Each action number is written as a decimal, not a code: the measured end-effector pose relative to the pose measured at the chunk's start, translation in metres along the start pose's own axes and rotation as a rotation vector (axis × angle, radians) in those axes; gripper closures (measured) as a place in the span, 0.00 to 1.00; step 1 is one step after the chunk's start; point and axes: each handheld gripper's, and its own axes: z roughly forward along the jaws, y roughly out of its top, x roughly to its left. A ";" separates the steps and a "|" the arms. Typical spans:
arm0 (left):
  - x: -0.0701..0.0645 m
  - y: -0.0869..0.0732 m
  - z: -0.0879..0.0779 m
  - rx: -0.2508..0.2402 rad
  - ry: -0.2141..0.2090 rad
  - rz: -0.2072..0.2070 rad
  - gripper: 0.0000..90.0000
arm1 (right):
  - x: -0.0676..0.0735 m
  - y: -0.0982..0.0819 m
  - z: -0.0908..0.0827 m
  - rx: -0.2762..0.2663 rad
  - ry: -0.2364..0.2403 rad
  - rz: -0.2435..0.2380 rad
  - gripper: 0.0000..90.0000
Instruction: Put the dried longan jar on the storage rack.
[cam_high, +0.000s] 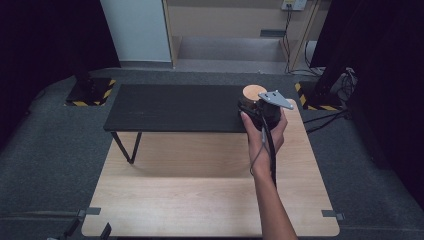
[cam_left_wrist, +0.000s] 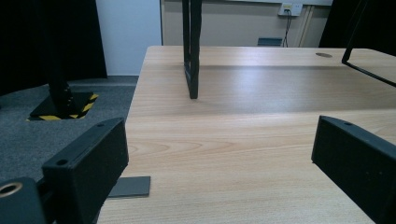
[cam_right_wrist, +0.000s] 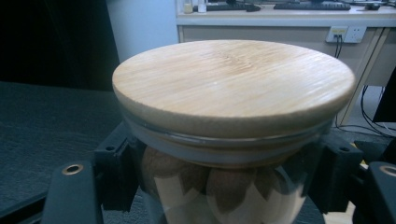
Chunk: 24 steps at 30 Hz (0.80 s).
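A glass jar (cam_right_wrist: 224, 186) with a round wooden lid (cam_right_wrist: 233, 84) and brown nuts inside sits between the black jaws of my right gripper (cam_right_wrist: 224, 182), which is shut on the jar just below the lid. In the high view the right gripper (cam_high: 264, 111) holds the jar (cam_high: 253, 93) over the right end of the black shelf (cam_high: 170, 107); whether the jar rests on it I cannot tell. My left gripper (cam_left_wrist: 224, 158) lies low over the wooden table (cam_left_wrist: 243, 140), jaws wide apart with nothing between them.
The black shelf stands on thin legs (cam_left_wrist: 192, 46) on the light wooden table (cam_high: 200, 195). A grey tape patch (cam_left_wrist: 130, 186) marks the table's near left corner. Dark carpet (cam_high: 50, 140) surrounds the table, with stand bases (cam_high: 90, 92) at both far sides.
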 end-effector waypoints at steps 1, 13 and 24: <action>0.000 0.000 0.000 0.000 0.000 0.000 0.03 | 0.000 -0.001 0.001 0.003 -0.001 -0.001 0.28; 0.002 0.000 0.003 0.006 -0.002 -0.001 0.03 | 0.003 -0.008 0.010 0.011 -0.007 -0.011 0.28; 0.002 0.000 0.005 0.009 -0.008 0.003 0.03 | 0.006 -0.011 0.011 0.001 -0.017 -0.018 0.28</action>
